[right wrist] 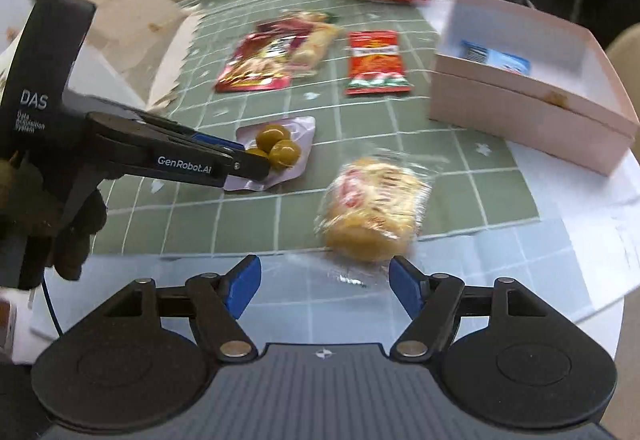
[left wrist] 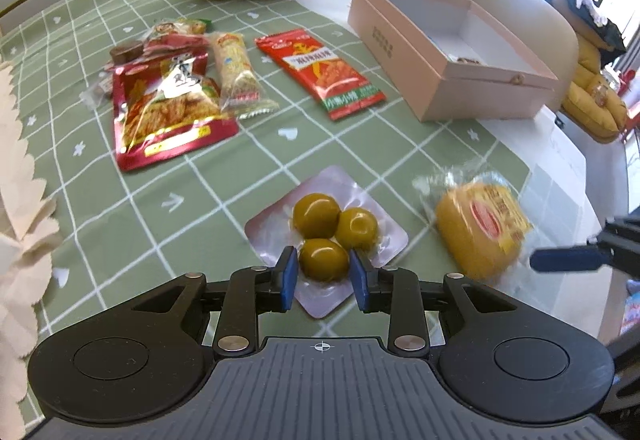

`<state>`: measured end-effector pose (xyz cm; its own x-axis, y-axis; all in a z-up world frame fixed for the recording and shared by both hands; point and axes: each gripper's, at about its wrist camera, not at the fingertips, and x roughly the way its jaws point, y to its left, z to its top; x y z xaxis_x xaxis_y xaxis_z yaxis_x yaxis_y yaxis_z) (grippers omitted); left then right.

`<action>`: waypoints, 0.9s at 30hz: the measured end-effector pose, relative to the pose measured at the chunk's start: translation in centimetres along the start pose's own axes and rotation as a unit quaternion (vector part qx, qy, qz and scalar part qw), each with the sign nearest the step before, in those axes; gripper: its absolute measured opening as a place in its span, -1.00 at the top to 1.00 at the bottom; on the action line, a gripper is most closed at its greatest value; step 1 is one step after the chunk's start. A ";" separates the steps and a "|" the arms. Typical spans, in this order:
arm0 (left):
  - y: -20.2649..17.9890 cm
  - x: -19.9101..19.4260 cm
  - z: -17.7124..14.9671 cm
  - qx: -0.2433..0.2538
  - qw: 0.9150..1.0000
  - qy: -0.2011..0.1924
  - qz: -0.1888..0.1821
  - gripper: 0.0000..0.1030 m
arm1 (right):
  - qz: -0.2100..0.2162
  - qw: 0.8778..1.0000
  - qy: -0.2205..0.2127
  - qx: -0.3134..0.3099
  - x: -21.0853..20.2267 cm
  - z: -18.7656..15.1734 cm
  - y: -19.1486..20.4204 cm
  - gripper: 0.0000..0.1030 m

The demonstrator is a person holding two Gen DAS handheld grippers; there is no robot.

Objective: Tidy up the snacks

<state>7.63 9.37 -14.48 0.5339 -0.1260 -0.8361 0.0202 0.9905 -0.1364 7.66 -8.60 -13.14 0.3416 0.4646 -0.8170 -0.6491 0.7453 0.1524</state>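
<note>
Straddling the olive pack (left wrist: 326, 236), left tongs (left wrist: 325, 278) parted, not gripping

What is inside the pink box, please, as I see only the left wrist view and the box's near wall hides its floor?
Observer: A blue packet lies on the floor of the box.
Operator: Thank you. Is the right gripper open?
Observer: Yes, the right gripper is open, and the wrapped yellow cake lies just ahead of its pads.
Operator: What holds the left gripper?
Observer: A dark-gloved hand grips the handle of the left gripper.
</note>
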 end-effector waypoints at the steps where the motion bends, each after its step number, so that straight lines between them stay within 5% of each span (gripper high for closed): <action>1: 0.0 -0.1 -0.3 0.003 1.000 0.000 0.001 0.36 | -0.001 1.000 0.001 -0.003 0.0 0.0 0.1 -0.39; 13: -1.0 -0.3 -0.9 0.028 0.999 -0.002 0.024 0.39 | -0.045 0.999 -0.020 0.001 0.0 -0.7 0.5 -0.39; 21: 0.2 -1.8 -1.1 -0.021 0.999 -0.028 -0.015 0.41 | -0.058 0.996 -0.024 0.057 -0.7 -3.3 -0.3 -0.39; 24: -0.1 -3.3 -0.8 -0.005 0.998 -0.058 -0.020 0.41 | -0.077 0.993 -0.032 0.084 -1.1 -3.7 -0.9 -0.39; 27: -0.6 -2.4 -0.4 0.022 0.998 -0.048 -0.018 0.38 | -0.093 0.989 -0.038 0.108 -1.1 -3.5 -1.3 -0.39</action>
<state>6.01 9.08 -12.59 0.6105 -0.1572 -0.7763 0.0762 0.9872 -0.1400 5.77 -11.70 -14.38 0.4973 0.3379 -0.7991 -0.4126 0.9023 0.1248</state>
